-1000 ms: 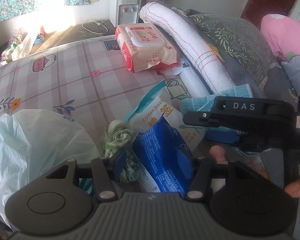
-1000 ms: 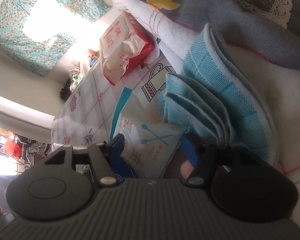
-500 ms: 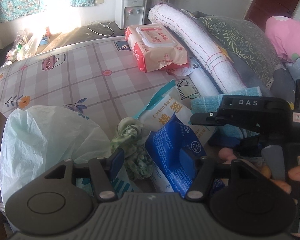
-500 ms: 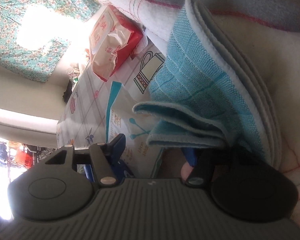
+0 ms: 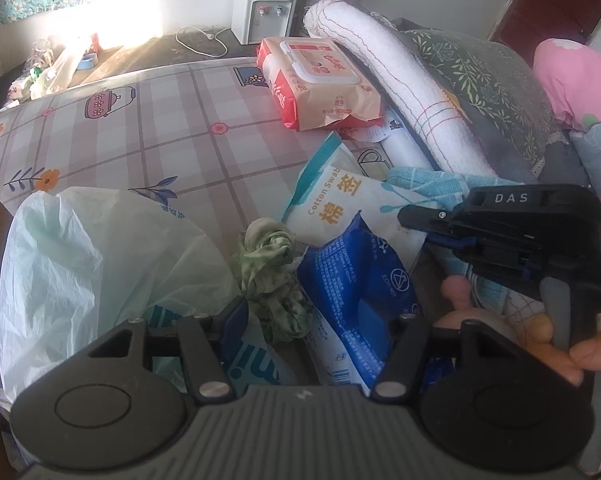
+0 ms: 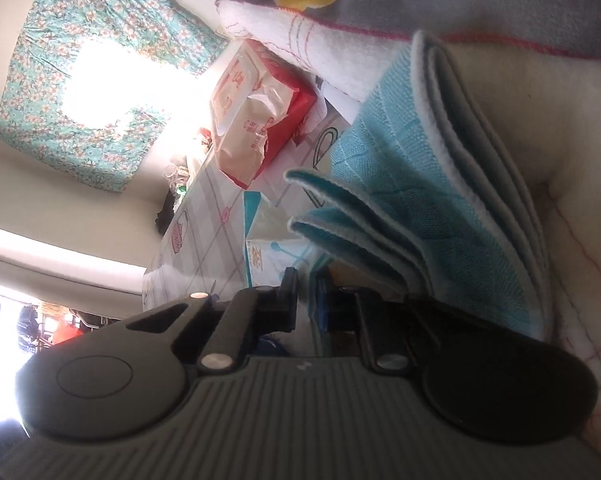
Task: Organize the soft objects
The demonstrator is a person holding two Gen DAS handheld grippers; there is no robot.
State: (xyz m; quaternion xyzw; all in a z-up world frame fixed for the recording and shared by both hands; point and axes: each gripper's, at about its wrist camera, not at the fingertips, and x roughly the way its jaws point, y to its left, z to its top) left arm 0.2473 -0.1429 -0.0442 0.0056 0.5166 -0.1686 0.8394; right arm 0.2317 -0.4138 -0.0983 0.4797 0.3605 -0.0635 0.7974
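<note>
The right gripper (image 6: 306, 300) has its jaws almost closed, with only a thin gap, at the edge of the folded blue towel (image 6: 412, 184); I cannot tell if it pinches the cloth. The towel lies against a white blanket (image 6: 572, 128). The left gripper (image 5: 320, 320) is wide open above a blue packet (image 5: 356, 284) and a crumpled green cloth (image 5: 268, 256), holding nothing. Near them are a cotton swab bag (image 5: 340, 204), a white plastic bag (image 5: 80, 264) and a red wipes pack (image 5: 320, 80).
</note>
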